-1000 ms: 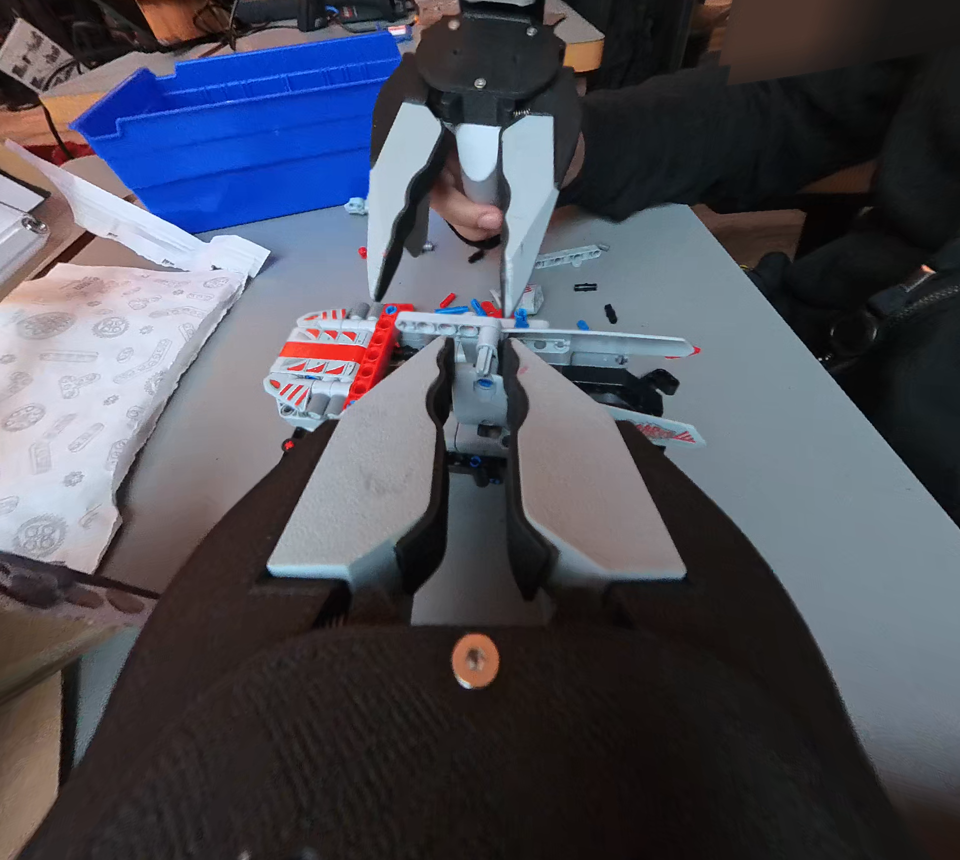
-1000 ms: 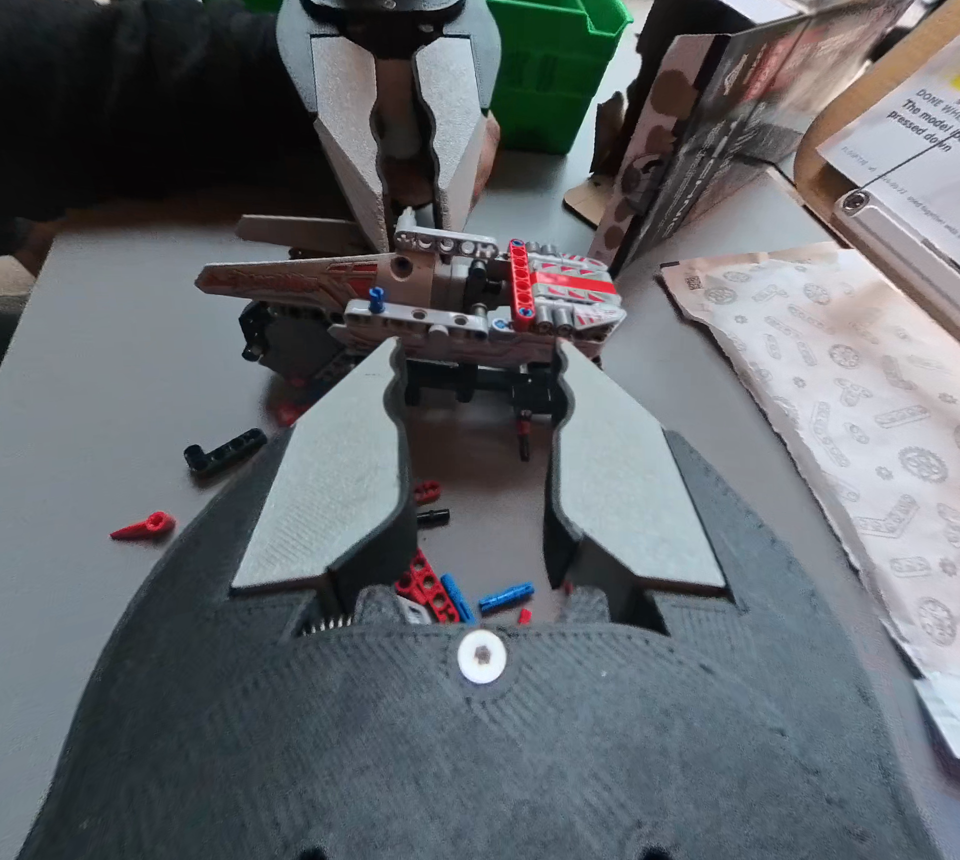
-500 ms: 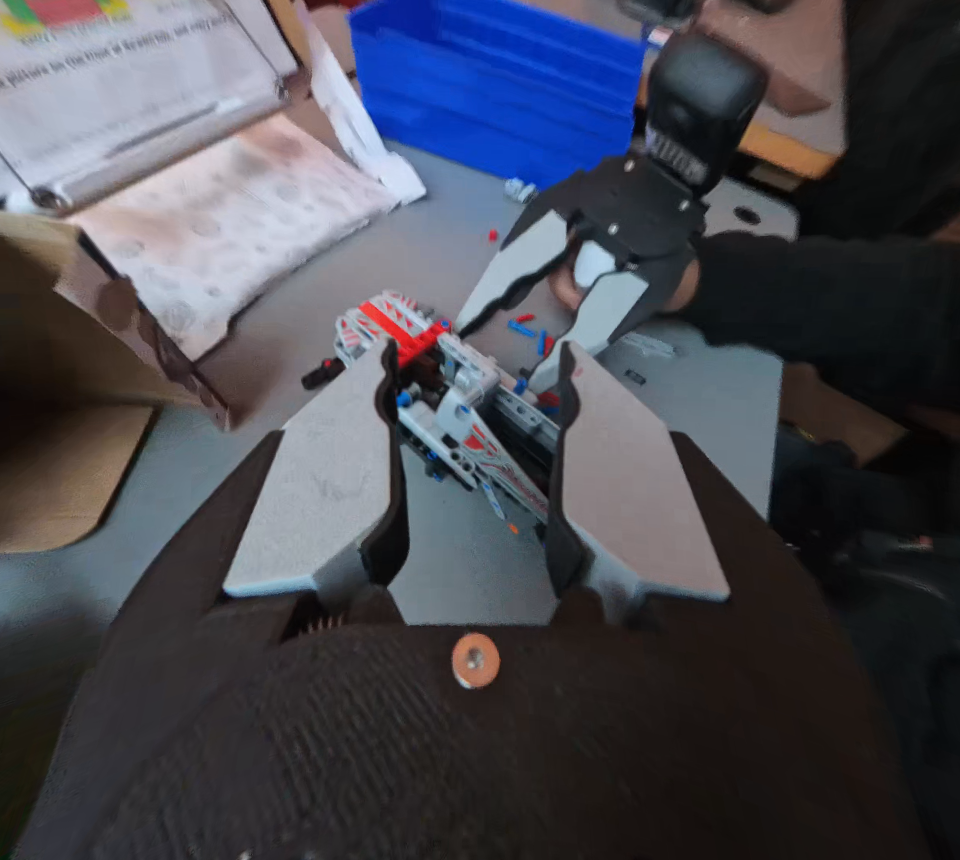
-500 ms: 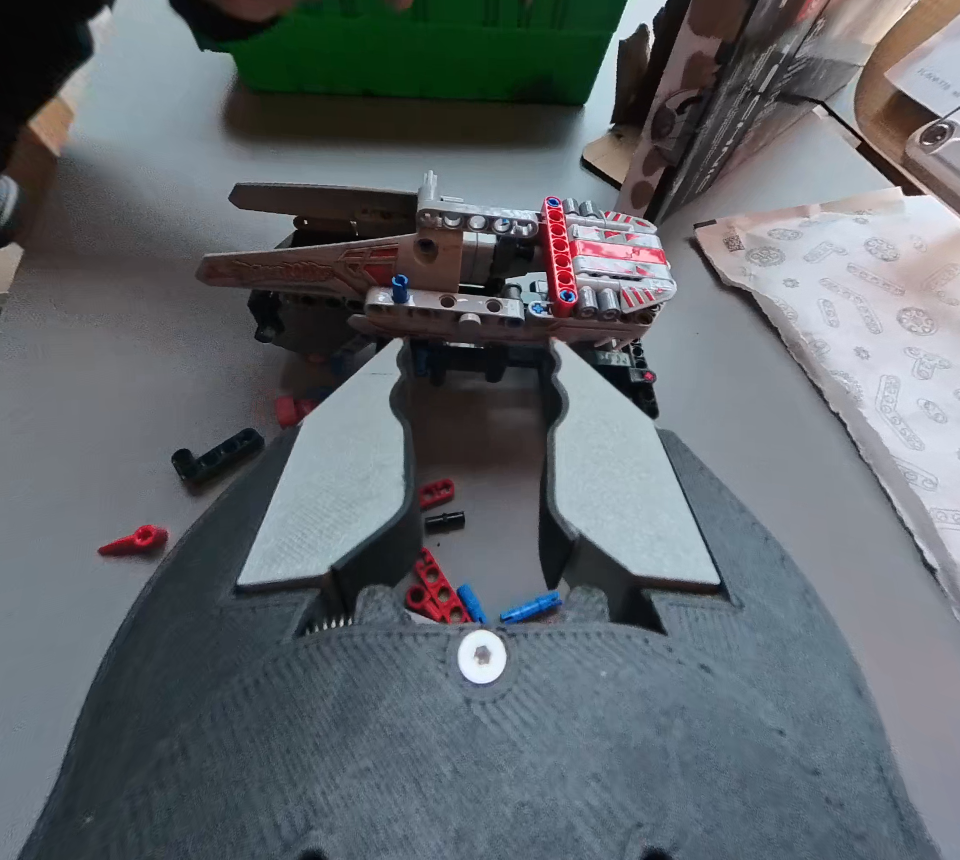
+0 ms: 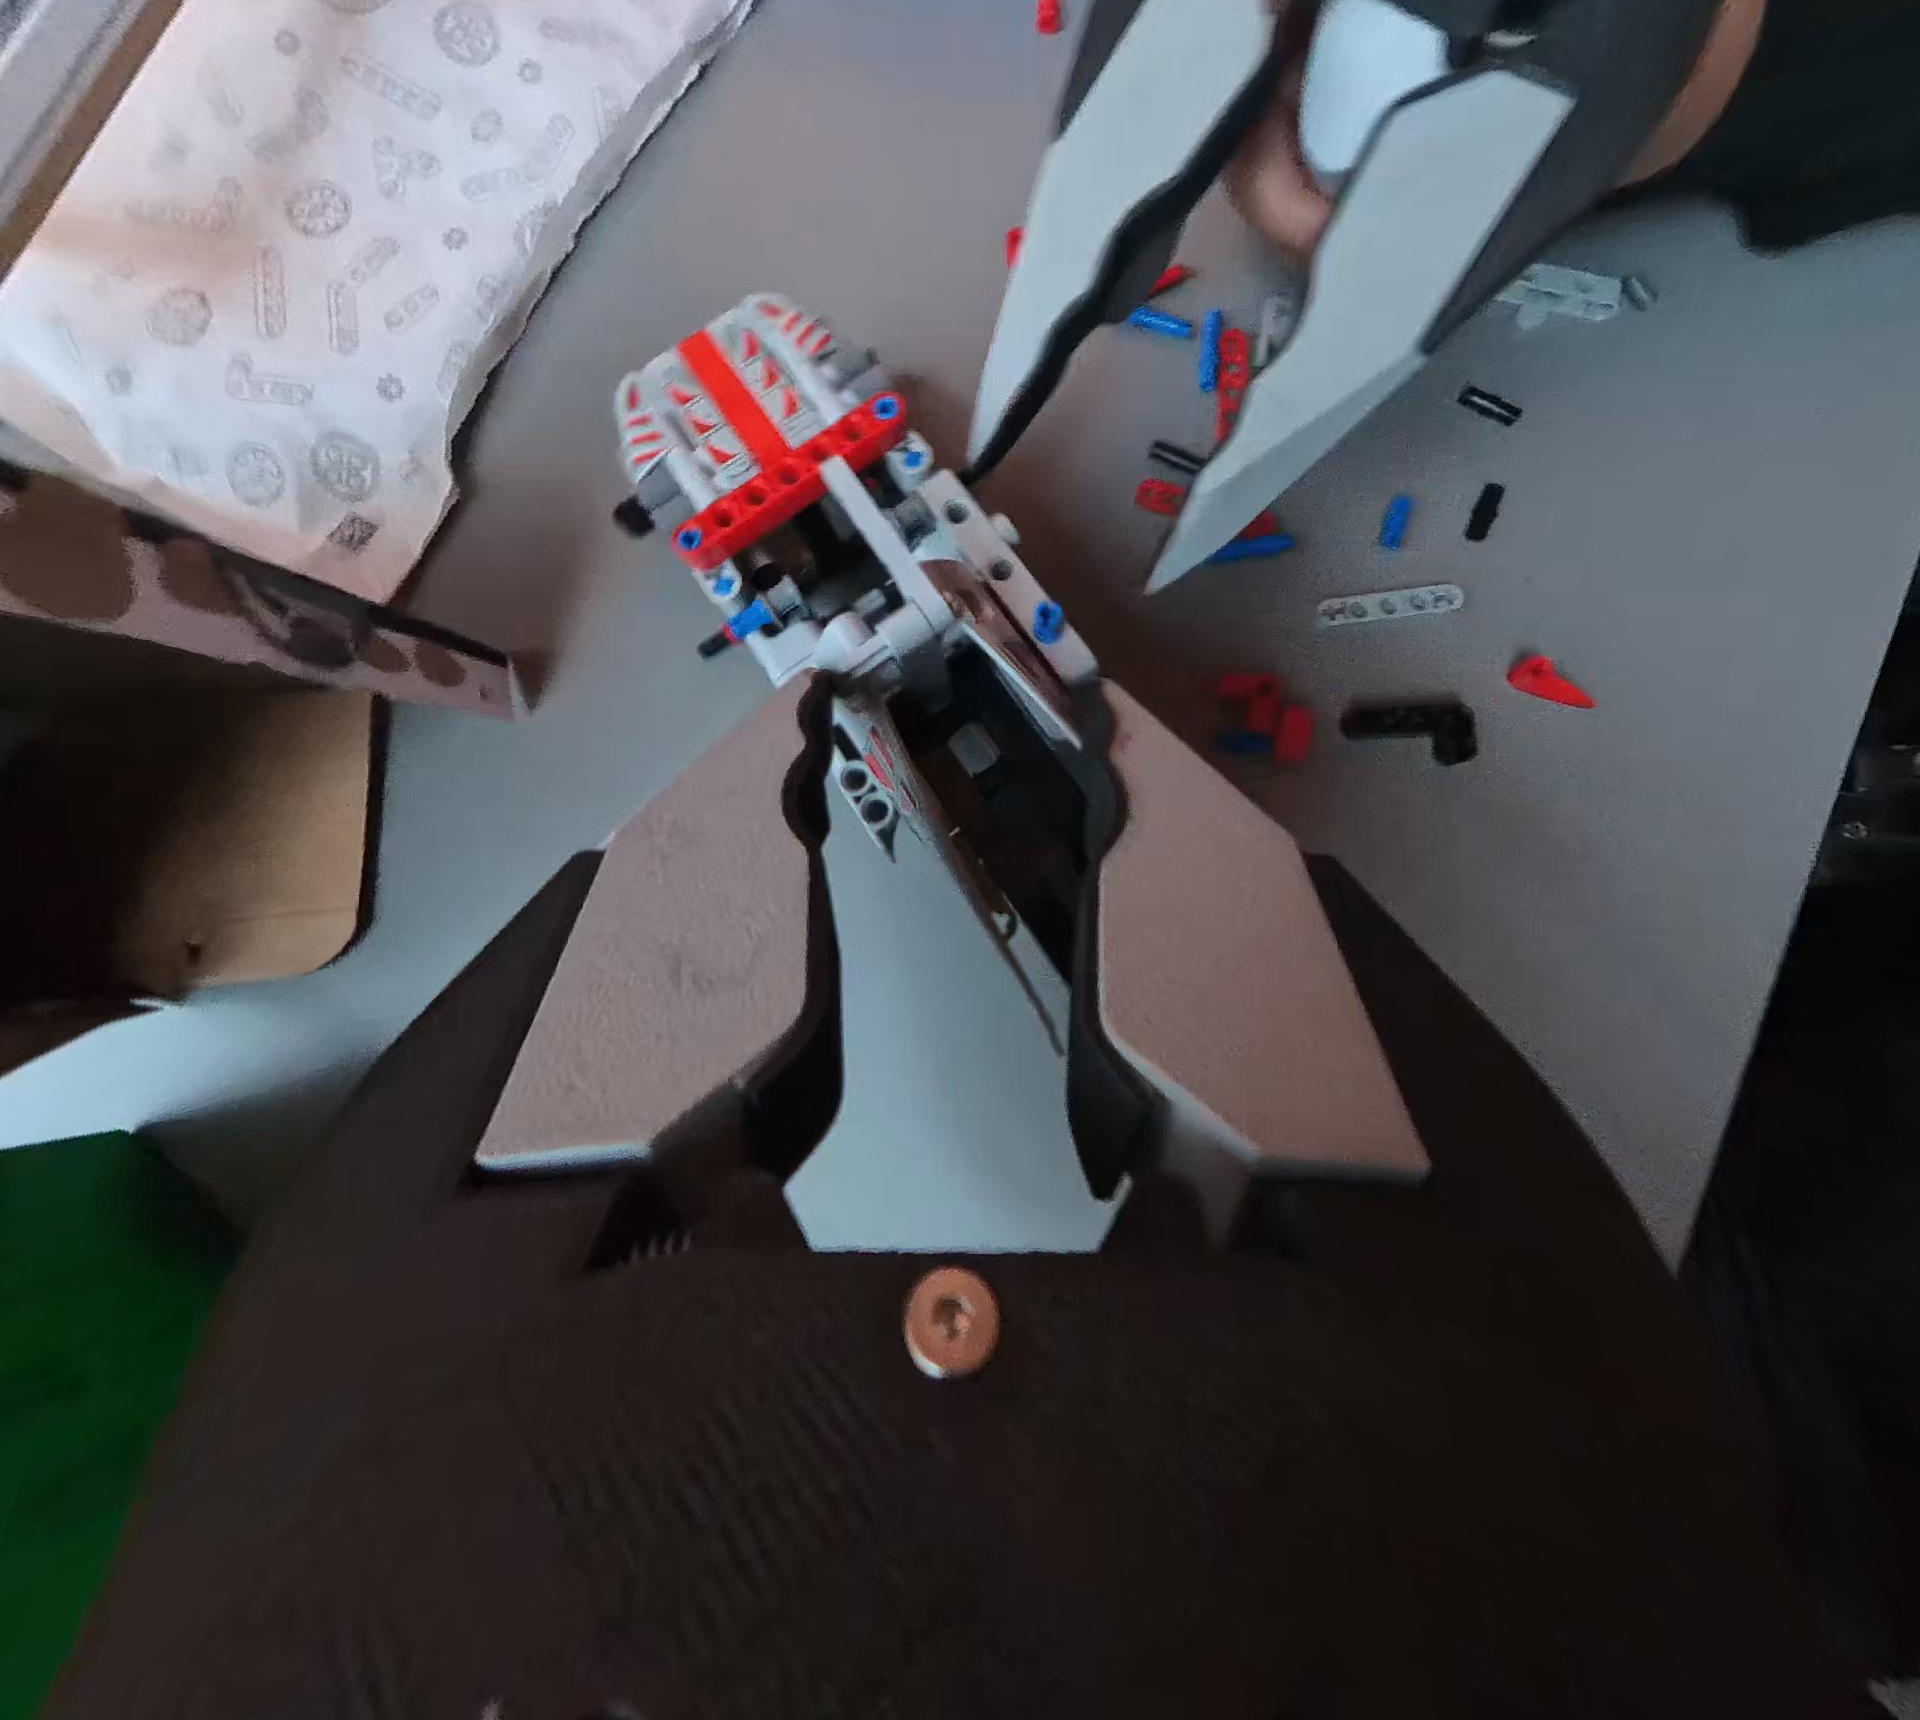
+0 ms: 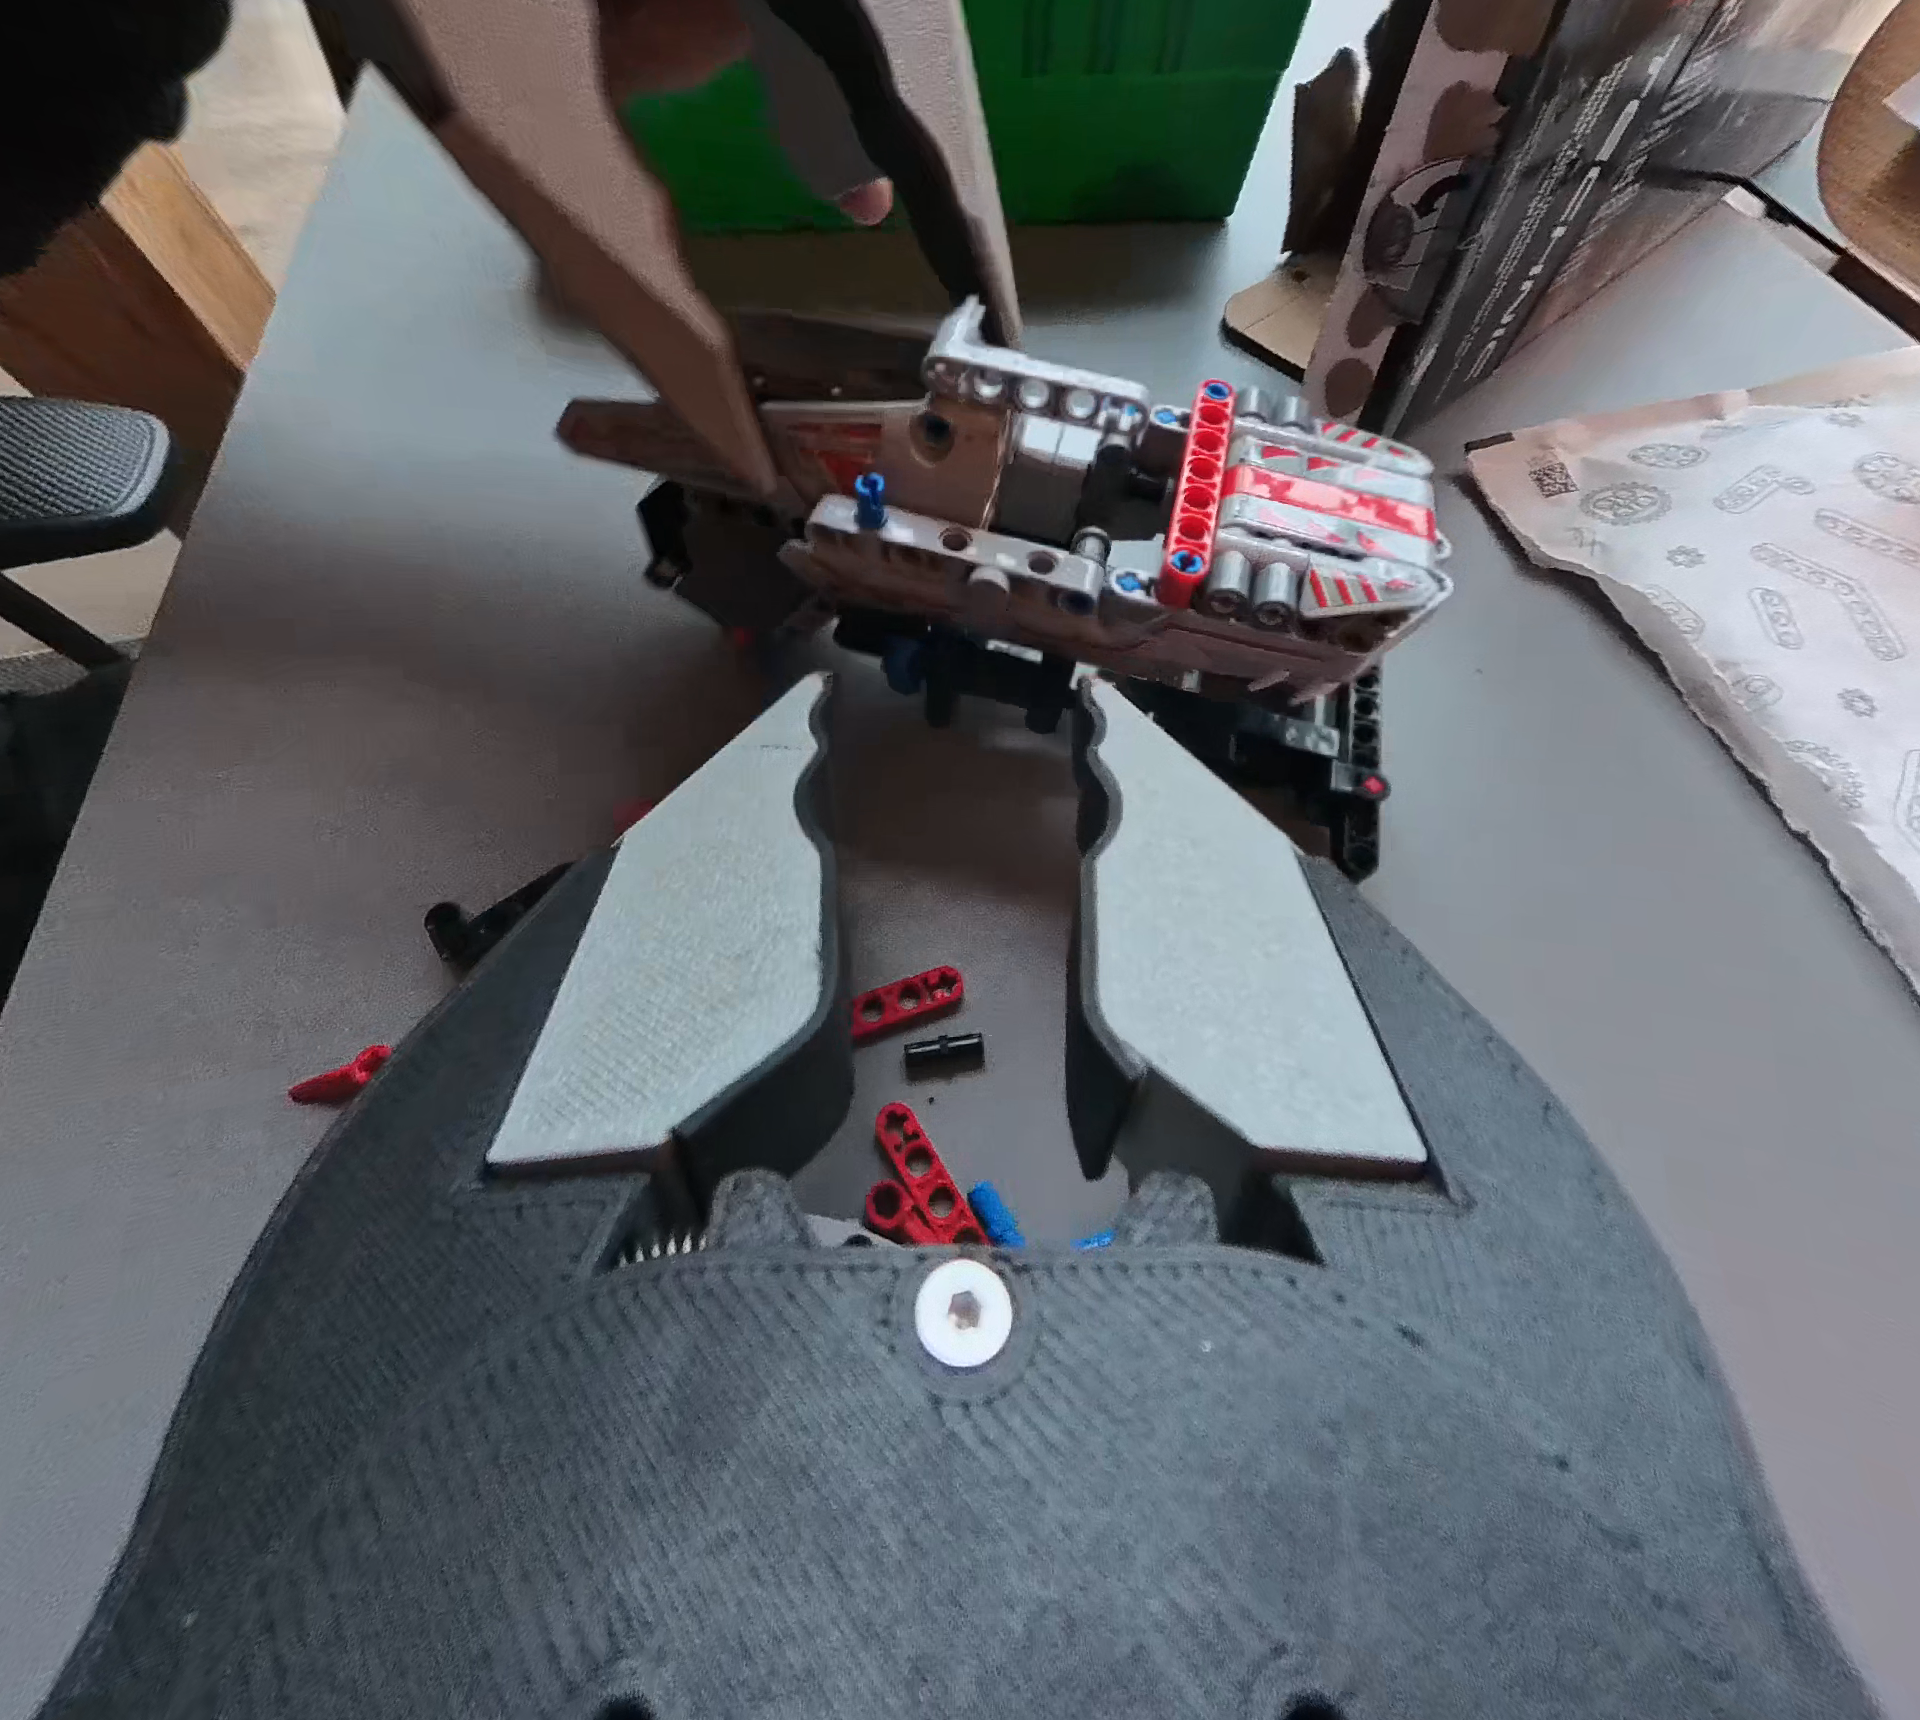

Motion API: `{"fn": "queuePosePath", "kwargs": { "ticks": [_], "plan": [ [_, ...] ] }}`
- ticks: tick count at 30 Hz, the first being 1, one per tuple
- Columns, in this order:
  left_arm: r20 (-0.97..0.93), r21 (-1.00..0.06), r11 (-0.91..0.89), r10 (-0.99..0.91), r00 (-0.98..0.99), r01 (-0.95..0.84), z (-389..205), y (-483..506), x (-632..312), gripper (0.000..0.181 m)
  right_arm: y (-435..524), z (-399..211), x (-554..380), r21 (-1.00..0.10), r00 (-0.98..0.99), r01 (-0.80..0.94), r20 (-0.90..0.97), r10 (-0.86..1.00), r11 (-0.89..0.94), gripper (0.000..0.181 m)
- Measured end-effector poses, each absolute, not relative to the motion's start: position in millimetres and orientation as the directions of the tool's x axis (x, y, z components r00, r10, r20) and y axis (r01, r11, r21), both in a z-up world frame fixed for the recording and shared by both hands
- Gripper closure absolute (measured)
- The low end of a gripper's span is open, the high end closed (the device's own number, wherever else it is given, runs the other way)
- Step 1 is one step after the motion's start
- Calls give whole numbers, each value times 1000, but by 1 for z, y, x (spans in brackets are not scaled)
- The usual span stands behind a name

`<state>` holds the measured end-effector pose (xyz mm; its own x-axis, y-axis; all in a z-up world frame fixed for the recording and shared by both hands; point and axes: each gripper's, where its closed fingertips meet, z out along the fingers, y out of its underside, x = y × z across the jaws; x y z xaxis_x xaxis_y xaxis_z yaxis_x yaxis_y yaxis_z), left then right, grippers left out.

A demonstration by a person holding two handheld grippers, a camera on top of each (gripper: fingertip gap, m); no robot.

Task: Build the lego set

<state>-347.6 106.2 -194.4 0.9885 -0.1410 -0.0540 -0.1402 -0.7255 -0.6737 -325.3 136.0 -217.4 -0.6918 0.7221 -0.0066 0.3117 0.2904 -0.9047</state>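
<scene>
The grey, red and black lego model (image 5: 790, 486) sits on the grey table, a little tilted in the right wrist view (image 6: 1195, 517). My left gripper (image 5: 956, 714) straddles its tail end, with both fingers against the wing panels. It comes down from the top left in the right wrist view (image 6: 878, 408). My right gripper (image 6: 951, 704) is open and empty, its tips just short of the model's near side. It also shows at the top right in the left wrist view (image 5: 1070, 527). Loose red, blue and black pieces (image 6: 909, 995) lie between and under its fingers.
A green bin (image 6: 1122, 8) stands behind the model and the dark set box (image 6: 1610, 60) stands to its right. A printed paper bag (image 6: 1766, 579) lies at the right. More small pieces (image 5: 1257, 725) are scattered on the table (image 6: 364, 735). A chair edge shows at the far left. Left tips to right tips: about 5 centimetres.
My left gripper swung round from the model's side to its tail and closed in on it. The model turned and tilted a little. My right gripper stayed open and moved slightly closer.
</scene>
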Motion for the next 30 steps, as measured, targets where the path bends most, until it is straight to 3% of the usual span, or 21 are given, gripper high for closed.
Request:
{"fn": "queuePosePath", "kwargs": {
  "ticks": [3,5,9,14,22,30],
  "plan": [
    [81,-607,-794,-31,996,25,-196,100,-377,145,141,-217,-326,-904,-680,311,5,733,295,140],
    [55,-585,-807,54,997,76,-194,95,-392,146,145,-218,-327,-899,-666,317,16,746,303,141],
    [-59,-691,-723,49,997,-6,-182,97,-389,144,151,-220,-329,-894,-647,343,-3,763,288,151],
    [-111,-639,-769,57,992,-28,-208,86,-398,117,155,-221,-332,-896,-635,380,-70,769,232,143],
    [-115,-714,-696,21,993,-68,-219,107,-395,121,154,-221,-333,-896,-636,384,-83,767,222,144],
    [-144,-854,-496,-65,987,-157,-214,119,-379,122,157,-215,-337,-913,-622,348,-54,781,214,151]
  ]
}}
